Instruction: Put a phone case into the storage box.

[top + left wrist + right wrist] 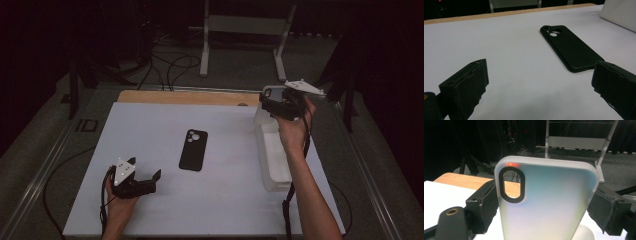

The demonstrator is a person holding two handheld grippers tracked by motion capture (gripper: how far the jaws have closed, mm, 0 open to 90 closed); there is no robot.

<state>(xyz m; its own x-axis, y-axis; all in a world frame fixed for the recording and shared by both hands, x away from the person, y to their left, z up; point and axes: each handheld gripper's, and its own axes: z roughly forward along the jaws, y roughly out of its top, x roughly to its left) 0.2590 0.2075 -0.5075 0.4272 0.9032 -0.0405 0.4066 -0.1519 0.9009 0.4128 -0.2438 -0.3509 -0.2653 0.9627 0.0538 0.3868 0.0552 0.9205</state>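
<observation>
Right gripper view: frosted case (pixel 549 202) clamped | high view: black case (pixel 193 149) flat

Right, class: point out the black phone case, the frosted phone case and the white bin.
black phone case (pixel 192 150), high view, middle of its back.
frosted phone case (pixel 549 202), right gripper view, centre of its back panel.
white bin (pixel 274 160), high view, its inner floor.

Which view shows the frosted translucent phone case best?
The right gripper view: the frosted translucent phone case stands upright between the right hand-held gripper jaws, its oval camera cutout plain. The high view shows a small part; the left gripper view adds nothing certain.
</observation>
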